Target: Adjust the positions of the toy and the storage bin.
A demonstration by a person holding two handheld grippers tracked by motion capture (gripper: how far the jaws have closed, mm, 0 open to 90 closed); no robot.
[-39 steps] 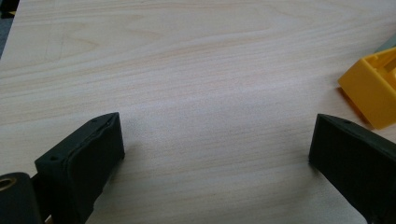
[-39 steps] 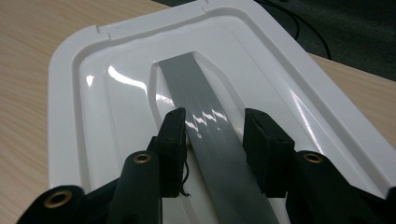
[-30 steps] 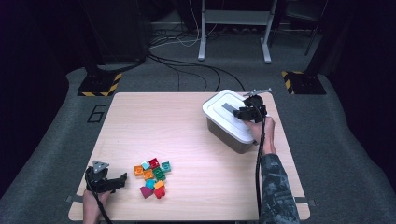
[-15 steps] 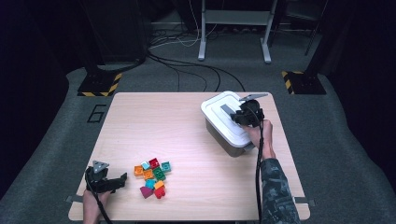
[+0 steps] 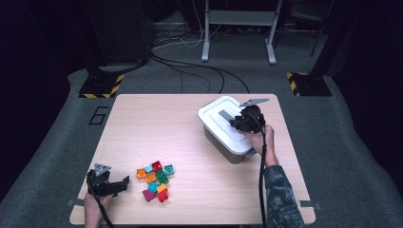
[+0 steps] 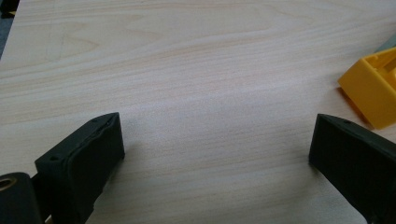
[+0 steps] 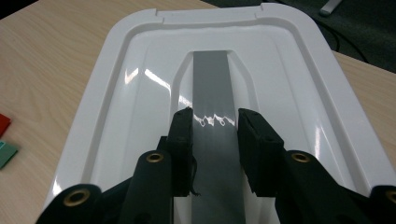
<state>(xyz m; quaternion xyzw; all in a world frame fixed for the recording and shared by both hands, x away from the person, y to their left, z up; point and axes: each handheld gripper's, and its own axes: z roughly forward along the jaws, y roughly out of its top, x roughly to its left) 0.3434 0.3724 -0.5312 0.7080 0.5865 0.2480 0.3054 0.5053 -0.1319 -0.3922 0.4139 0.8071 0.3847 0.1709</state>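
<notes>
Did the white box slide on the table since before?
Yes. The white box, its grey handle clamped by the right gripper, slid slightly away from the table's right edge, toward the coloured blocks.

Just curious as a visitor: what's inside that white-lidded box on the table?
That can't be seen. The white lid covers the grey box, and the right gripper is shut on the lid's grey handle. The coloured blocks lie outside on the table.

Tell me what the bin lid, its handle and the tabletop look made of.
Lid: white glossy plastic, likely moulded; sharp light reflections and rounded ridges. Handle: grey plastic strip, smooth and semi-gloss, with highlights near the right gripper, which is shut on it. Tabletop: pale wood grain, matte; possibly laminate rather than solid wood.
</notes>
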